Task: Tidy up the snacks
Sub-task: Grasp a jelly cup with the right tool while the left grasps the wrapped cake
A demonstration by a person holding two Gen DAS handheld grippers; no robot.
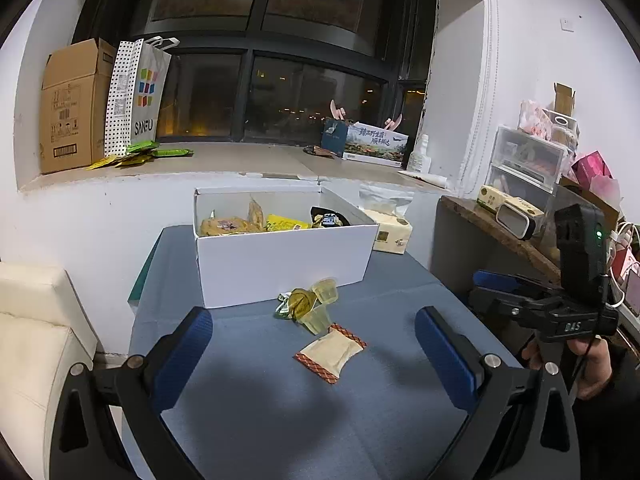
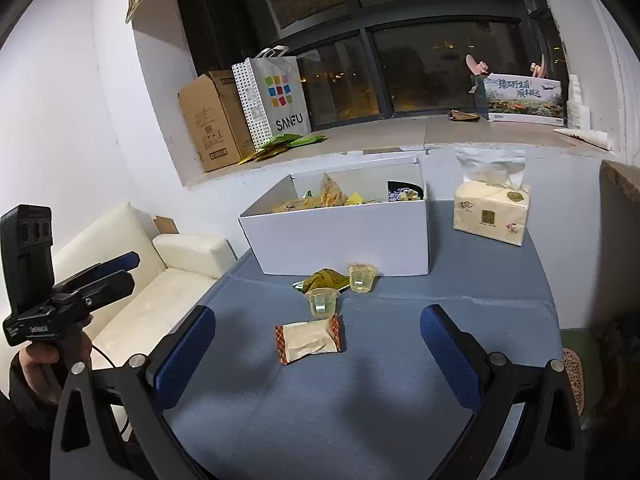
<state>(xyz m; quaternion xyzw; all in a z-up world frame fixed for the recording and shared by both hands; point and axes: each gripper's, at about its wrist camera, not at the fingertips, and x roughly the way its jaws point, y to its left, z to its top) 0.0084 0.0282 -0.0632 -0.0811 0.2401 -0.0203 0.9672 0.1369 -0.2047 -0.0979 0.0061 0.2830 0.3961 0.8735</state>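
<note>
Left tool (image 1: pixel 314 340): we held it w/ fingers wide apart, nothing between, above the blue bench (image 1: pixel 280 420).
Right tool (image 2: pixel 316 338): fingers apart too, empty.
Snacks: beige packet (image 2: pixel 310 338) nearest us; two jelly cups (image 2: pixel 323 301) and a green wrapper (image 2: pixel 326 280) just in front of the white box (image 2: pixel 340 240) (more snacks inside).
Tissue pack (image 2: pixel 492 212): right of box.

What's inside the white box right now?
The white box holds several packets: brownish ones, a yellow one and a dark one. Its front wall hides anything lower down.
</note>
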